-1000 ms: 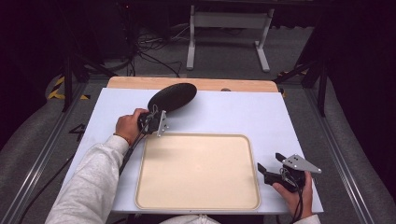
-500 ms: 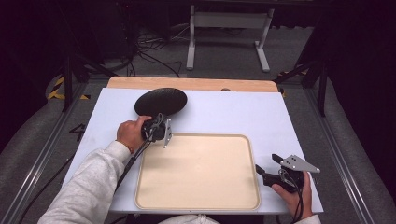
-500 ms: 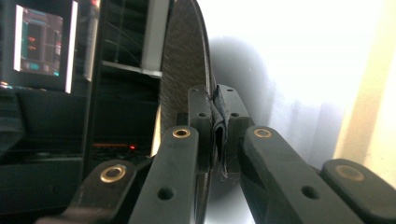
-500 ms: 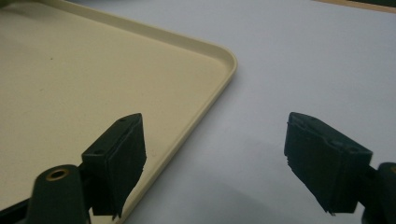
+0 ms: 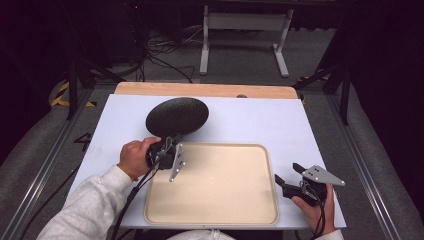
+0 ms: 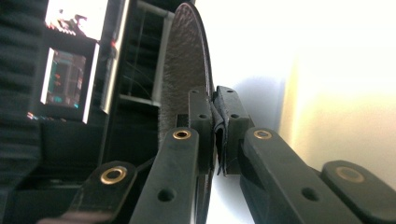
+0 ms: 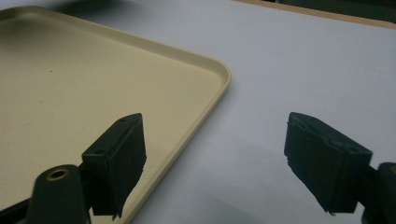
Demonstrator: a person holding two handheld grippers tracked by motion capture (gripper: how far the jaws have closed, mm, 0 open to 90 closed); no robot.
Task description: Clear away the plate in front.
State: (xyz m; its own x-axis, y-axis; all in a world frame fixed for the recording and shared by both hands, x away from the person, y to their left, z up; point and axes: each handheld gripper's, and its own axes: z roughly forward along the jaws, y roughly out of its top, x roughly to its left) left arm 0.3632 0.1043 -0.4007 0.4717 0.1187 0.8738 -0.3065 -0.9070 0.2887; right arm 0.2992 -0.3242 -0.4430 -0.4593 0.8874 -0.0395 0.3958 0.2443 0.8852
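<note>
Black plate [image 5: 177, 116] sits clamped by its rim in your left gripper [image 5: 167, 150], tilted above the white table [image 5: 260, 120] behind the beige tray [image 5: 220, 187]; your right gripper [image 5: 292, 182], jaws spread and holding nothing, rests beside the tray's right edge.

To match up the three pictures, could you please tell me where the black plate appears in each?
High view: black plate upper left of centre, beyond the tray's far-left corner.
Left gripper view: plate edge-on, centre, clamped between the jaws.
Right gripper view: not in it.
Shared landmark: the beige tray.
</note>
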